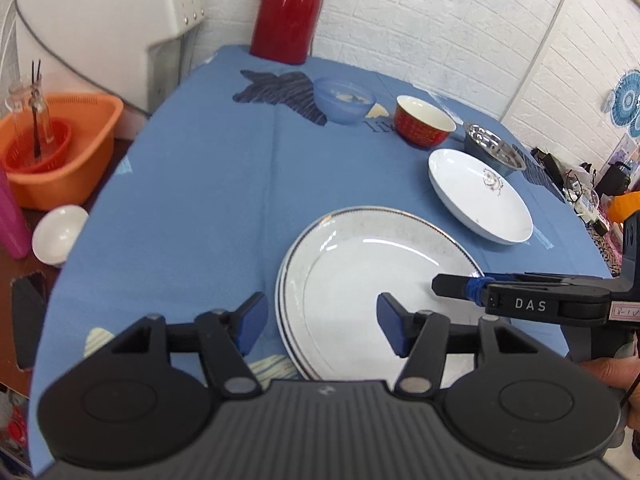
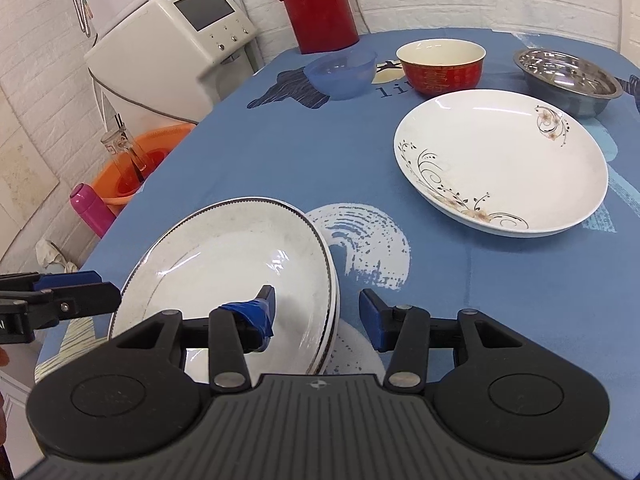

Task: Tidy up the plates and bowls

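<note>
Left wrist view, lower centre: stack of two rimmed plates (image 1: 380,276), white with a thin dark-and-gold edge line, glossy, faintly speckled with grey, resting on the blue tablecloth (image 1: 200,200). Left gripper (image 1: 322,320) at bottom centre, blue pads spread wide on either side of the stack's near left rim, gripping nothing. Right gripper (image 1: 452,285) entering from the right edge, dark finger with blue wrapping lying over the stack's right rim. Right of centre: deep floral plate (image 1: 480,196), white, shallow-bowled, small dark scroll motif inside. Above it, a row running from centre to right: translucent blue bowl (image 1: 344,100), red bowl (image 1: 424,122) with cream interior, steel bowl (image 1: 494,150). Top centre: red thermos (image 1: 286,12). Left edge, off the cloth: orange basin (image 1: 60,152), small white bowl (image 1: 60,234). Right wrist view, lower left: same plate stack (image 2: 224,272), seen tilted by the fisheye lens; right gripper (image 2: 318,312) released, left pad over the upper plate's face, right pad outside the rim above the cloth. Upper right: floral plate (image 2: 500,168), with brown-and-black vine scrolls along the near rim and at the far right.
</note>
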The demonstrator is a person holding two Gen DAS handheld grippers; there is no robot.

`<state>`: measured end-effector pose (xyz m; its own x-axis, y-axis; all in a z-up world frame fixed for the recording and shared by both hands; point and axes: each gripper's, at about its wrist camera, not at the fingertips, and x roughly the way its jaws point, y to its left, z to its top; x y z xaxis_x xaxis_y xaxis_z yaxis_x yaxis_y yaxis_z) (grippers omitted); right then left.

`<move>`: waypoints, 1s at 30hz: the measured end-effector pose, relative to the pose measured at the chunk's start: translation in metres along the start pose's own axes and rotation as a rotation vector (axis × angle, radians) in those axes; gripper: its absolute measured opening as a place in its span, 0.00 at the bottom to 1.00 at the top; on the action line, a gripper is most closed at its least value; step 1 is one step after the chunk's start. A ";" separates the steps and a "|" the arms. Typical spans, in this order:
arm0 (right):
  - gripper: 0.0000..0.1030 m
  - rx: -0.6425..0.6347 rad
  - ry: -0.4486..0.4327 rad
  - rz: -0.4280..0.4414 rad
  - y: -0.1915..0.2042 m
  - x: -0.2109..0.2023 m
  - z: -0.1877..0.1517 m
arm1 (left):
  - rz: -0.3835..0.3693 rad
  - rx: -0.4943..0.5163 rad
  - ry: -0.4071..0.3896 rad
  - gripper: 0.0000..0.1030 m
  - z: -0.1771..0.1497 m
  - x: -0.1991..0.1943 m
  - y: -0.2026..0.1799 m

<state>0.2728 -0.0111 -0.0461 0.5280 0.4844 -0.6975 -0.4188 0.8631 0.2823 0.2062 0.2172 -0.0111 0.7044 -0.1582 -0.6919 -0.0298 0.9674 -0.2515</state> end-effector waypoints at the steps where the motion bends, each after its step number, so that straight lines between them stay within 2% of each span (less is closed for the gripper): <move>1: 0.30 0.003 0.000 0.002 -0.001 -0.002 0.001 | 0.001 0.004 -0.008 0.57 0.002 -0.002 0.000; 7: 0.31 0.033 0.018 0.033 -0.018 -0.033 0.005 | -0.013 0.032 -0.019 0.59 0.021 0.000 -0.014; 11: 0.32 0.059 -0.002 -0.078 -0.052 -0.062 0.015 | -0.048 0.062 -0.018 0.60 0.044 0.014 -0.036; 14: 0.33 0.098 -0.022 -0.201 -0.084 -0.075 0.032 | -0.079 0.083 0.009 0.63 0.065 0.032 -0.055; 16: 0.34 0.129 -0.049 -0.225 -0.108 -0.076 0.044 | -0.112 0.087 0.037 0.64 0.079 0.049 -0.068; 20: 0.34 0.133 0.012 -0.296 -0.142 -0.047 0.069 | -0.142 0.109 0.101 0.64 0.107 0.095 -0.095; 25: 0.35 0.114 0.096 -0.305 -0.152 0.000 0.095 | -0.140 0.115 0.214 0.64 0.131 0.160 -0.117; 30: 0.35 0.087 0.158 -0.321 -0.156 0.025 0.105 | -0.118 0.108 0.268 0.64 0.140 0.198 -0.124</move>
<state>0.4291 -0.1187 -0.0382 0.4987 0.1651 -0.8509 -0.1828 0.9796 0.0830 0.4491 0.0932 -0.0222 0.4863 -0.3037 -0.8193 0.1271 0.9523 -0.2776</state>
